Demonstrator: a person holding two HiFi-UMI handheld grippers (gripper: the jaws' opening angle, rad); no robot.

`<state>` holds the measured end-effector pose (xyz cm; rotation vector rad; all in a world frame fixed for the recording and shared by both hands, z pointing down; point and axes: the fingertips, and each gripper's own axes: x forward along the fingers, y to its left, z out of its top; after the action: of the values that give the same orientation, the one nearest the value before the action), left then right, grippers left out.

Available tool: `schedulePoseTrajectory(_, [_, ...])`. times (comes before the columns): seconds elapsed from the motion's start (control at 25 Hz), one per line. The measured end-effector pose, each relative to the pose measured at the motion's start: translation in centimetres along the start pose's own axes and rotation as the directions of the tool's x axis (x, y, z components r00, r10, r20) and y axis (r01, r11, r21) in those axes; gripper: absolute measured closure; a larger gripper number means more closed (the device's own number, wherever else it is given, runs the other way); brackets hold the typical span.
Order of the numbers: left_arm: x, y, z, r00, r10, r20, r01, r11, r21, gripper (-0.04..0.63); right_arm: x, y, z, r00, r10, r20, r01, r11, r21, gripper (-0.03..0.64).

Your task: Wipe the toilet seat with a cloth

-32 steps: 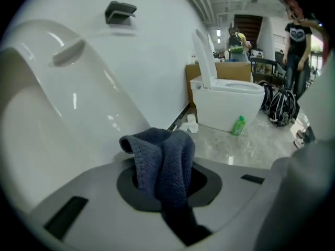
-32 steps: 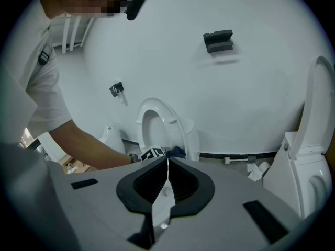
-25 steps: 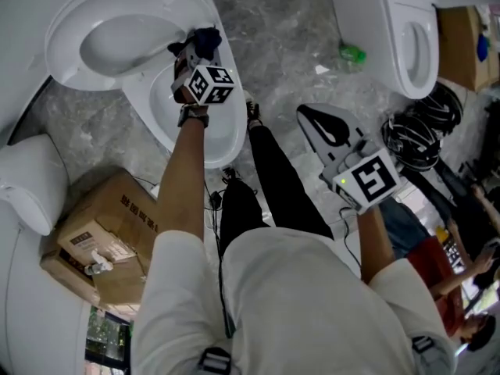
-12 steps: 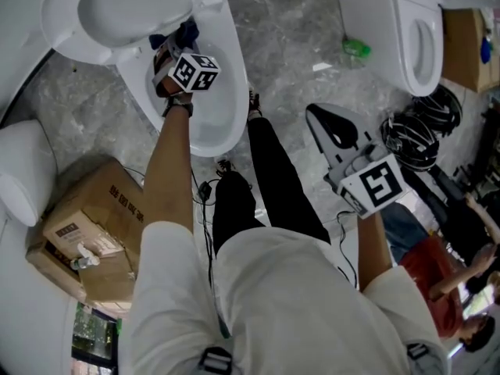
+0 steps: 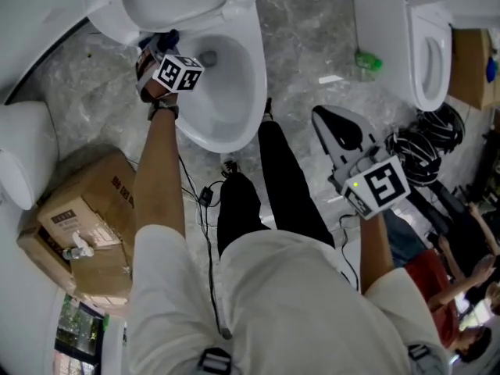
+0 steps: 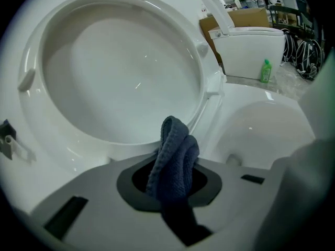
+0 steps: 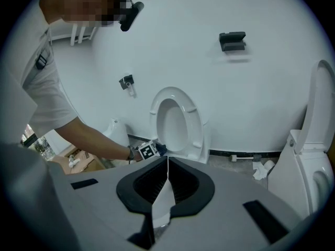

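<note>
Cloth [image 6: 175,150] is pinched in the left gripper's [image 6: 170,184] closed jaws, held just before the raised seat [image 6: 78,145], at the bowl's [image 6: 261,129] far-left rim. Right gripper [image 7: 166,166] is seen shut, empty, well right.

Head cam sits up top and stares almost straight down: you get the person's own chest and both arms over the grey marbled floor [image 5: 305,30], with the left tool [image 5: 160,47] top-left and the right tool [image 5: 322,117] mid-right. The left tool cam rides on its tool, jammed up close to the white ceramic toilet [image 6: 120,61] and looking into its raised seat. The right tool cam is well back, facing across the room at the plain white wall [image 7: 209,77]. All three catch that toilet, and the right tool cam also sees the left tool. The small green plastic bottle [image 6: 266,71] shows in both the left tool and head views.
</note>
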<state>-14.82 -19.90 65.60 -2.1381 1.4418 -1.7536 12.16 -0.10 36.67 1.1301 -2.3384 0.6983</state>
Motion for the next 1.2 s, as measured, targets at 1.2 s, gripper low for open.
schedulePoseTrajectory(1.2, [-6.2,13.1,0.6,0.99,0.142,0.023,-0.141,0.99,-0.028,0.538,1.1,1.7,8.5,0.997,0.081,0.017,-0.079,0.992,-0.102,0.588])
